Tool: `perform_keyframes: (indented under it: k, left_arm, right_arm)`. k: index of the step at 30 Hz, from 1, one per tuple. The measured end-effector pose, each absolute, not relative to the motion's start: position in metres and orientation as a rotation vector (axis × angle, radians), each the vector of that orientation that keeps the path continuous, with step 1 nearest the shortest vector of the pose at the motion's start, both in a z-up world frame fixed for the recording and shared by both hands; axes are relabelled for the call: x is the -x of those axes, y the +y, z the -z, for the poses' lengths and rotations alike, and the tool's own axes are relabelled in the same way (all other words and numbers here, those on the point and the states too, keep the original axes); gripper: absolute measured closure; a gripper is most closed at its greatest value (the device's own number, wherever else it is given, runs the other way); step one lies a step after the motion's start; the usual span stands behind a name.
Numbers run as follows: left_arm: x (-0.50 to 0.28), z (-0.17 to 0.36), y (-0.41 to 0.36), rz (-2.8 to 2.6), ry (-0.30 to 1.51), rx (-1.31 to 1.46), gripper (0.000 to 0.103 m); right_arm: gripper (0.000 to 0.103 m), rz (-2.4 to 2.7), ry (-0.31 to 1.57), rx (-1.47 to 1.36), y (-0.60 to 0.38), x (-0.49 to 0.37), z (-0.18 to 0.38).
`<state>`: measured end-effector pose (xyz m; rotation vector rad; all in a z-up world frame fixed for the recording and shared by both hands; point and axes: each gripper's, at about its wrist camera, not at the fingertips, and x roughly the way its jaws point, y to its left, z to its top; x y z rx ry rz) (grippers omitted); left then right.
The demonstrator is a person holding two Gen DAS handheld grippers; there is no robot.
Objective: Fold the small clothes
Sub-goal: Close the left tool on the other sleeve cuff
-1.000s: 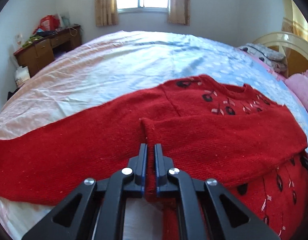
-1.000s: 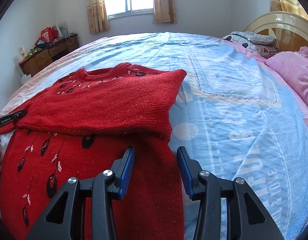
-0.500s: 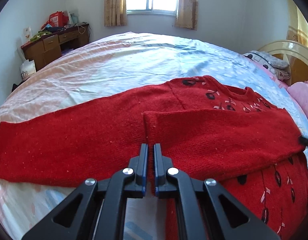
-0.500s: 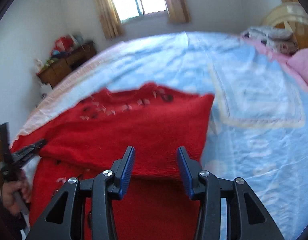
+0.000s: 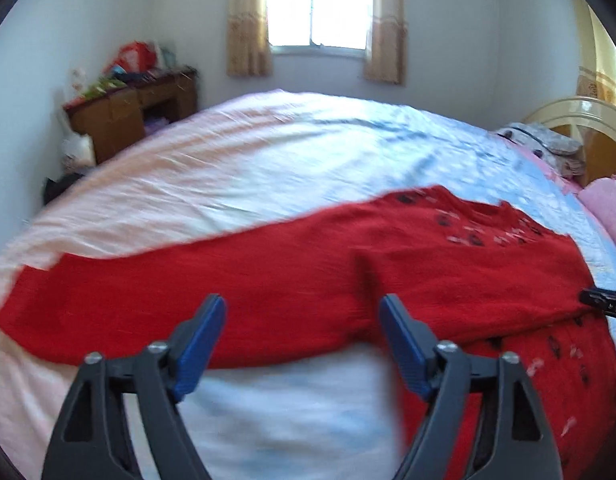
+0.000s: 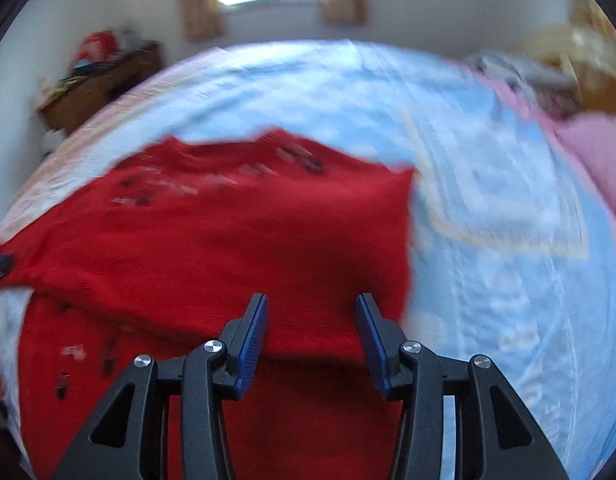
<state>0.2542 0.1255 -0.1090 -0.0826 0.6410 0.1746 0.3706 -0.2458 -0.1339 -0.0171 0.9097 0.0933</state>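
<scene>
Left gripper (image 5: 301,320) jaws opening wide, nothing pinched, over the fuzzy red knit sweater (image 5: 448,280) lying flat on the smooth bedsheet (image 5: 267,168); right gripper (image 6: 311,320) half-open, empty, above the sweater's folded sleeve

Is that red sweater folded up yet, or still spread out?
Partly folded: on the red sweater one sleeve lies across the chest, the other sleeve lies stretched out.

Sweater (image 5: 308,300) flat on bed (image 5: 267,168); desk (image 5: 127,116) behind-left.
</scene>
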Motion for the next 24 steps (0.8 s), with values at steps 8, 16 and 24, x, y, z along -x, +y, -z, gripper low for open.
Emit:
perform_keyframes:
  k: [8, 16, 24]
  left_arm:
    - [-0.219, 0.121, 0.241, -0.474, 0.704, 0.075, 0.012]
    - [-0.172, 0.132, 0.339, -0.672, 0.701, 0.339, 0.012]
    - [-0.171, 0.143, 0.357, -0.623, 0.644, 0.508, 0.040]
  right_arm:
    - [0.053, -0.148, 0.819, 0.083, -0.223, -0.351, 0.116]
    - [0.048, -0.224, 0.758, 0.227, -0.152, -0.333, 0.152]
    - [0.042, -0.241, 0.721, 0.219, -0.157, -0.325, 0.152]
